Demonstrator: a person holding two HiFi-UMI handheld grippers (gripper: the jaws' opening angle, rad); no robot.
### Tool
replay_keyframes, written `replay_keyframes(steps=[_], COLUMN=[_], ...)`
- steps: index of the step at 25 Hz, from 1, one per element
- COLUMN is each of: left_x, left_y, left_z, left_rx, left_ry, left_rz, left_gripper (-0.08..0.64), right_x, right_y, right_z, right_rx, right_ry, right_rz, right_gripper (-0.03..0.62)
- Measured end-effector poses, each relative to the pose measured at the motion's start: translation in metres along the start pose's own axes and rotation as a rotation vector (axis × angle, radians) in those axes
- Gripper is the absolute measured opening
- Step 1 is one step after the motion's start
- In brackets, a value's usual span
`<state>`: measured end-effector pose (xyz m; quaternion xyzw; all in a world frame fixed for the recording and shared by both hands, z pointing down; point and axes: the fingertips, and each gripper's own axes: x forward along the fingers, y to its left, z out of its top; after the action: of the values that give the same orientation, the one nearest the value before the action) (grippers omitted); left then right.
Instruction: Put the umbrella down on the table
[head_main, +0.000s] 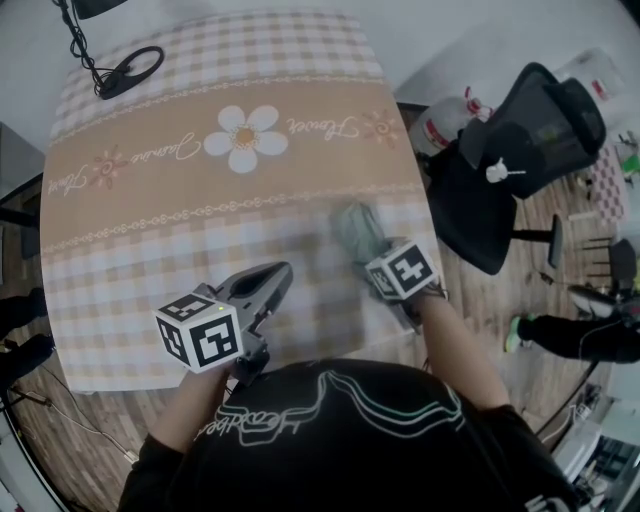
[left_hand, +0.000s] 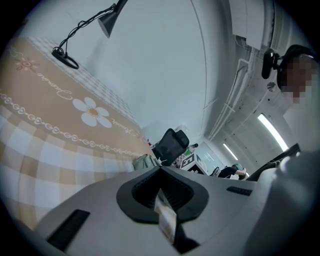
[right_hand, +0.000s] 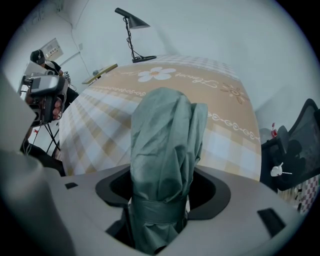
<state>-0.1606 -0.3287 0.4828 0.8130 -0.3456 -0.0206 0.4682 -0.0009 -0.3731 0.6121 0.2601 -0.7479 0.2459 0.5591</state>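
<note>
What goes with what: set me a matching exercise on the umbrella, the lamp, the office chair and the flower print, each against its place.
Things:
1 umbrella
2 lamp
3 office chair
4 flower print

Places:
A on the floor, right of the table
B middle of the table
C between the jaws of the right gripper
D far left corner of the table

Pairs: 1-C; 2-D; 3-A; 4-B
</note>
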Motion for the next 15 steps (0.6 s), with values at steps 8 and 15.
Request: replay_keyframes(steps=[8, 15], left_x=[-0.001, -0.013], left_y=[-0.015, -0.031], left_z=[-0.006, -0.017], left_rx=[0.016, 0.030], left_ry=[-0.005, -0.020], left_rz=[-0.011, 0.018], left_gripper=[-0.003, -0.003], right_x=[-0.002, -0.029], right_y=[-0.001, -0.001], right_z=[0.001, 0.002], right_rx=[0.045, 0.141], right_ry=[-0.044, -0.198], right_rz=[-0.012, -0.022], right_gripper=[0.303, 0.329])
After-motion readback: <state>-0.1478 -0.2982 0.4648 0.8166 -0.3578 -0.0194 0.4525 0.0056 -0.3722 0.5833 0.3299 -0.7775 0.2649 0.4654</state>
